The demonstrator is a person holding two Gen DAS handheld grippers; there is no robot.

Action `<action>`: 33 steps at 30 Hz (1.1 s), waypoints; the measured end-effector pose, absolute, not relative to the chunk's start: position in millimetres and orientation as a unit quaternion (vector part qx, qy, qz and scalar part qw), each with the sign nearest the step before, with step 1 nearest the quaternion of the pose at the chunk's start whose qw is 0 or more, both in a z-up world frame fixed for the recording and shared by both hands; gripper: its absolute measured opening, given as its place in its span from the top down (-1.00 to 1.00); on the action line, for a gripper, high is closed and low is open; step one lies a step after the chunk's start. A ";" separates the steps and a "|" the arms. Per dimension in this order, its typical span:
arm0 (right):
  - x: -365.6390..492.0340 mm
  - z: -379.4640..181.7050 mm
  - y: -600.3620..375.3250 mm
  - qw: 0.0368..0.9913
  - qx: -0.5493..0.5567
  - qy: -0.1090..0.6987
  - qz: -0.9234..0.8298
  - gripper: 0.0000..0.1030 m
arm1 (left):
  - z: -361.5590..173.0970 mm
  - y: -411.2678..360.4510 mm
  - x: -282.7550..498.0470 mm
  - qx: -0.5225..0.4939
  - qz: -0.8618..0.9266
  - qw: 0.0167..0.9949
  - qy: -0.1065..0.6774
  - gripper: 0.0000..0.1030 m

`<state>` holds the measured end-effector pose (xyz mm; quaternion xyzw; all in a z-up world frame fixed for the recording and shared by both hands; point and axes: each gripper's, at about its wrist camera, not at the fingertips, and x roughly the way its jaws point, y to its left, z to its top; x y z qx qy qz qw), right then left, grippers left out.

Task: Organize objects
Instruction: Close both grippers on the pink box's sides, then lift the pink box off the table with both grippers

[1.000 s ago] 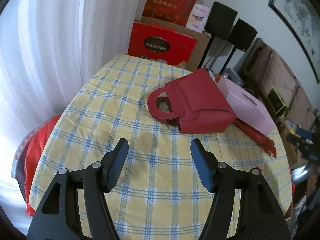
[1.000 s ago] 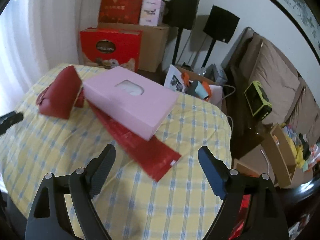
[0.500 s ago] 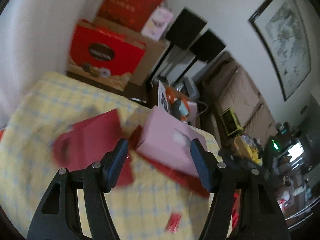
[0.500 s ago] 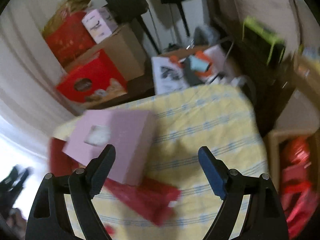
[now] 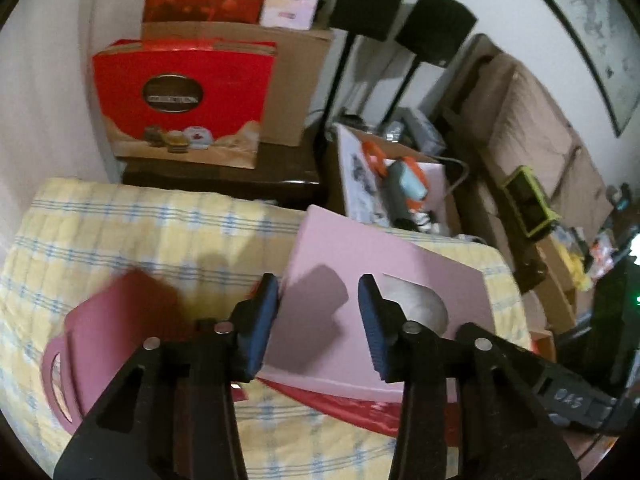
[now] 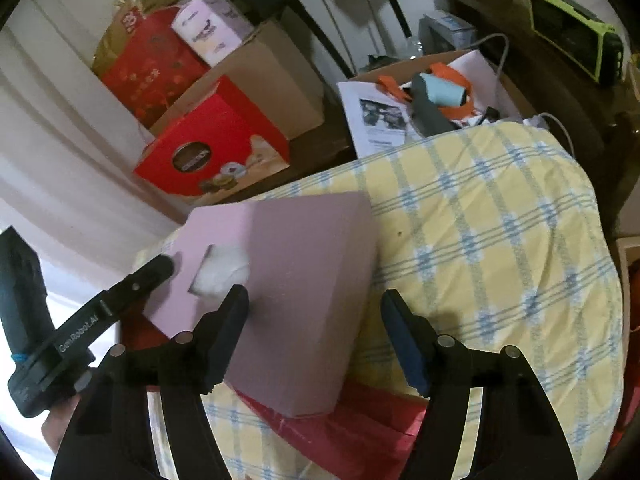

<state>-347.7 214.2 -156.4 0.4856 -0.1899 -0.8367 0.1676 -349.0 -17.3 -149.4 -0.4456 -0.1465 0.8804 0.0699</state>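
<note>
Tongs apart over pink box

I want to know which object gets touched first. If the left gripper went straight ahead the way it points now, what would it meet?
Most likely the pink box: the left gripper is open, with the box's top face directly between and beyond its fingers. Depth is hard to judge.

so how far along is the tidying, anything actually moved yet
Nothing looks sorted yet. The pink cardboard tissue box lies across the flat red packet on the yellow checked tablecloth, with the red handbag beside it. In hand: both grippers are open at the box, the left gripper over its top, the right gripper at its side, neither gripping. Grasping and placing every item is left.
</note>
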 end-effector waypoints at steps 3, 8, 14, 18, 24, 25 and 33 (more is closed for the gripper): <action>-344.9 -155.5 217.6 0.158 0.479 -0.181 -0.844 -0.35 | -151.1 -15.8 -351.9 -0.450 0.875 0.089 -0.156 0.22; -340.5 -150.2 223.1 0.141 0.470 -0.169 -0.855 -0.31 | -152.4 -2.2 -348.5 -0.456 0.873 0.080 -0.152 0.22; -317.2 -124.0 242.5 0.142 0.452 -0.190 -0.860 -0.31 | -116.8 -0.6 -314.4 -0.444 0.870 0.102 -0.188 0.21; -276.0 -89.7 241.5 0.161 0.425 -0.178 -0.873 -0.31 | -79.2 3.8 -269.1 -0.411 0.889 0.102 -0.172 0.10; -209.6 -68.3 229.5 0.155 0.418 -0.143 -0.884 -0.31 | -76.1 9.6 -203.3 -0.424 0.888 0.066 -0.166 0.07; -196.5 -70.7 229.6 0.151 0.423 -0.142 -0.882 -0.31 | -80.0 7.3 -190.3 -0.432 0.881 0.064 -0.183 0.07; -87.0 -113.0 258.1 0.126 0.452 -0.162 -0.868 -0.31 | -115.0 35.3 -106.5 -0.480 0.860 0.072 -0.158 0.03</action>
